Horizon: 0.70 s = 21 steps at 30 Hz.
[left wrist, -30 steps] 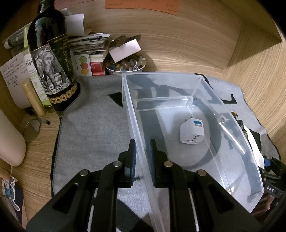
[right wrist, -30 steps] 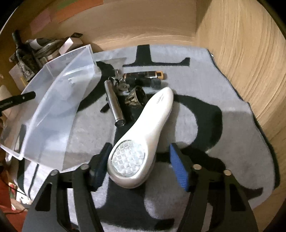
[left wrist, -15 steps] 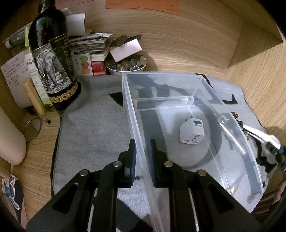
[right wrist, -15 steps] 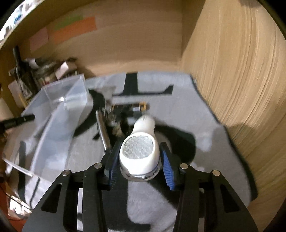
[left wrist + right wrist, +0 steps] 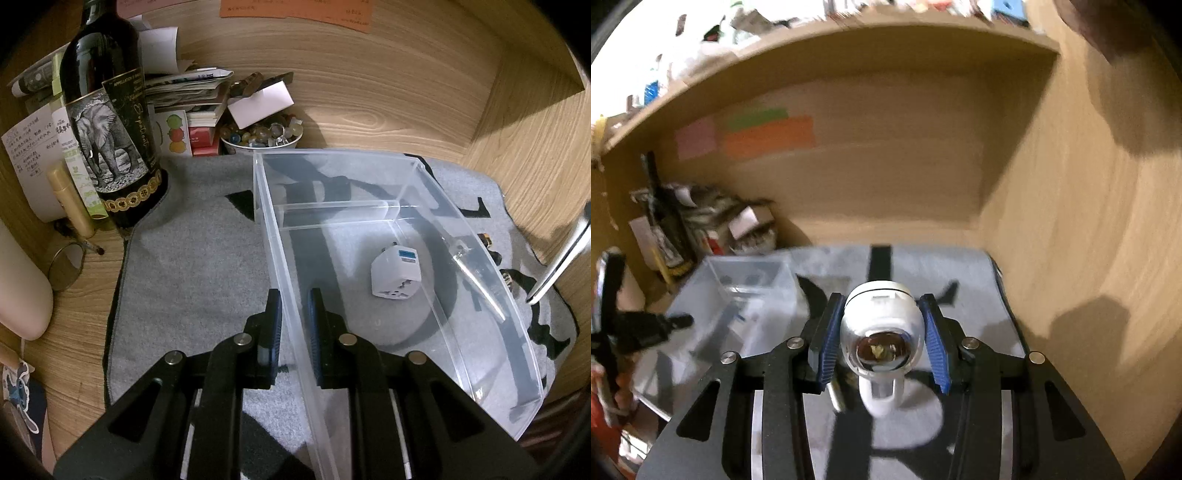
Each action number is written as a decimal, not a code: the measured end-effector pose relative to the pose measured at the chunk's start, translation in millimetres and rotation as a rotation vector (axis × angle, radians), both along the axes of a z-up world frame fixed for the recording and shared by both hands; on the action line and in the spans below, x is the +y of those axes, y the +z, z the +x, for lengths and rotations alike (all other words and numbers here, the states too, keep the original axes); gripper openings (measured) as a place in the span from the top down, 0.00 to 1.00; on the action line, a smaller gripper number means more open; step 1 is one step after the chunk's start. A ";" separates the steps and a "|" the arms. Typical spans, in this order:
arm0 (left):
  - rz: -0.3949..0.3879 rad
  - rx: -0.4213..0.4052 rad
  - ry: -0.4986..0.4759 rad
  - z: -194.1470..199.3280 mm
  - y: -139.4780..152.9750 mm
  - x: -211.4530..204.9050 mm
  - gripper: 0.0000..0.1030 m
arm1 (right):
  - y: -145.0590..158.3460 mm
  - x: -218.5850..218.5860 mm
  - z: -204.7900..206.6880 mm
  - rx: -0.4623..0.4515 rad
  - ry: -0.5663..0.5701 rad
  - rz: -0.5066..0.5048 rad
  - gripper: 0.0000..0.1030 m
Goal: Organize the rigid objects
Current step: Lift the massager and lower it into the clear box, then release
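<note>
My left gripper [image 5: 294,299] is shut on the near left wall of a clear plastic bin [image 5: 402,162] that stands on the grey mat [image 5: 192,258]. A white travel adapter [image 5: 397,273] lies inside the bin. In the right wrist view my right gripper [image 5: 882,301] is shut on a white handheld device [image 5: 881,321]. Its blue pads press both sides of the device's round head, and it hangs clear above the mat. The bin [image 5: 750,273] sits lower left of it. A metal cylinder [image 5: 834,397] lies on the mat under the device.
A dark wine bottle [image 5: 107,122], stacked papers and a bowl of stones [image 5: 262,136] crowd the back left corner. Wooden walls close the back and the right side [image 5: 1071,221]. Small dark items [image 5: 485,240] lie on the mat right of the bin.
The right gripper closed on the white device and lifted it off the mat, tilting upward so more of the back wall shows. The left gripper and the bin stayed put.
</note>
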<state>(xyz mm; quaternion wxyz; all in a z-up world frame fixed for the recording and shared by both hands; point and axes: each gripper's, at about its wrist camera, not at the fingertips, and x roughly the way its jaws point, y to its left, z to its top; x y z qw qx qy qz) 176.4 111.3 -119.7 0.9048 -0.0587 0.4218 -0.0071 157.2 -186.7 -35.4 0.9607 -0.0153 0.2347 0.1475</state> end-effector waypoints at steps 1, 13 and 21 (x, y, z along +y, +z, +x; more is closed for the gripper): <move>0.000 0.000 0.000 0.0 0.0 0.0 0.86 | 3.9 3.7 0.8 -0.013 0.012 0.002 0.63; -0.007 -0.007 -0.001 -1.3 2.3 -0.3 0.86 | 32.7 83.2 9.5 -0.091 0.283 0.018 0.63; -0.011 -0.011 -0.007 -0.8 2.2 0.9 0.86 | 18.1 106.0 10.8 -0.050 0.317 -0.016 0.63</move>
